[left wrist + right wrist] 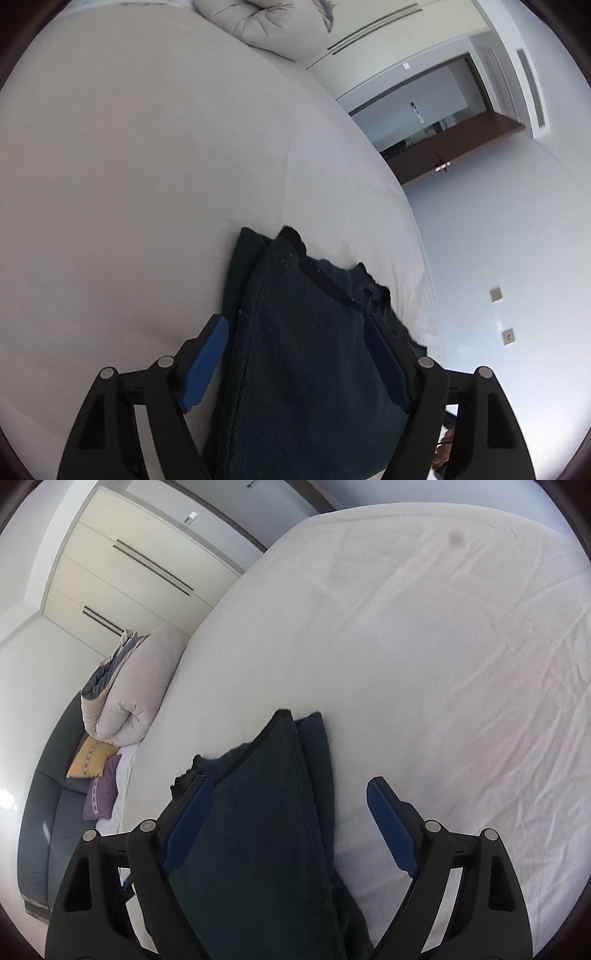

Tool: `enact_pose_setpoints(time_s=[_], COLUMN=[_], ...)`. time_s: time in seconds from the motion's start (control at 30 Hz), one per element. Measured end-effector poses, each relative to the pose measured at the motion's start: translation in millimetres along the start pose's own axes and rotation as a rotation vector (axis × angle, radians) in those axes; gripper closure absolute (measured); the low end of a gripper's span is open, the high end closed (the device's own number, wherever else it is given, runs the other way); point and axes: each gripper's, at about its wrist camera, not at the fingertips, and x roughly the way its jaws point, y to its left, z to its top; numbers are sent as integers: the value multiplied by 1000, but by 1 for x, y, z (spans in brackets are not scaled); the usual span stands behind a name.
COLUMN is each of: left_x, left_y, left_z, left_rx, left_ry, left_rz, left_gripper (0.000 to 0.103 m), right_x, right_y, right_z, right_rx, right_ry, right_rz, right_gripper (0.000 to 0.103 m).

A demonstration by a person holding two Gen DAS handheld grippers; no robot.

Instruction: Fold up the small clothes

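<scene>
A dark green fleecy garment [299,354] lies folded in layers on the white bed sheet [129,177]. In the left wrist view it sits between the blue pads of my left gripper [295,336], whose jaws stand wide open around it. In the right wrist view the same garment [258,830] lies between the open jaws of my right gripper [291,794], closer to the left pad [188,823]. The right pad [391,830] is apart from the cloth, over bare sheet [424,664]. Neither gripper pinches the fabric.
A rolled beige duvet [133,690] lies at the bed's far edge, also in the left wrist view [269,26]. A grey sofa [48,812] with a yellow cushion [92,762] and a purple cushion [101,794] stands beside the bed. Cream wardrobes [122,561] and a doorway [436,122] lie beyond.
</scene>
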Motion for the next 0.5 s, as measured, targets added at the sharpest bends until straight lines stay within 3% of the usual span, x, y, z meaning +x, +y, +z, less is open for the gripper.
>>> enact_pose_setpoints(time_s=[0.2, 0.37, 0.5], left_x=[-1, -7, -13], left_y=[-20, -3, 11], left_z=[-35, -56, -65], left_rx=[160, 172, 161], left_ry=[-13, -16, -10], left_rz=[111, 161, 174], left_gripper=[28, 33, 44], right_x=[-16, -28, -38], right_y=[33, 33, 17], right_z=[-38, -64, -75], right_rx=[-206, -312, -292], right_ry=[-7, 13, 37], right_rz=[-107, -220, -223], right_gripper=[19, 22, 31])
